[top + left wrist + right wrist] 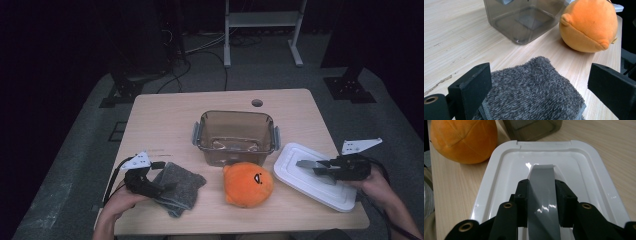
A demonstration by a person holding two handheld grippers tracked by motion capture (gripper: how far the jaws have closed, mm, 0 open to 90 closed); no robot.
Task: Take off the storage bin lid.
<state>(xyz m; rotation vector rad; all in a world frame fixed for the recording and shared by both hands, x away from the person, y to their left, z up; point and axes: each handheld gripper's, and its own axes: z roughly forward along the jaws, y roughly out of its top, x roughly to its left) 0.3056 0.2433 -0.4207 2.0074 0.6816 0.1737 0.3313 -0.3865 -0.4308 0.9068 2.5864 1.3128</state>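
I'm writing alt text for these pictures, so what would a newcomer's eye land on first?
The round orange plush toy at the table's near middle stands out first, just in front of the clear smoky plastic container. To its right, the right gripper clamps a flat grey strip over the white plastic lid. At the left, the left gripper stands open around the fuzzy grey cloth.
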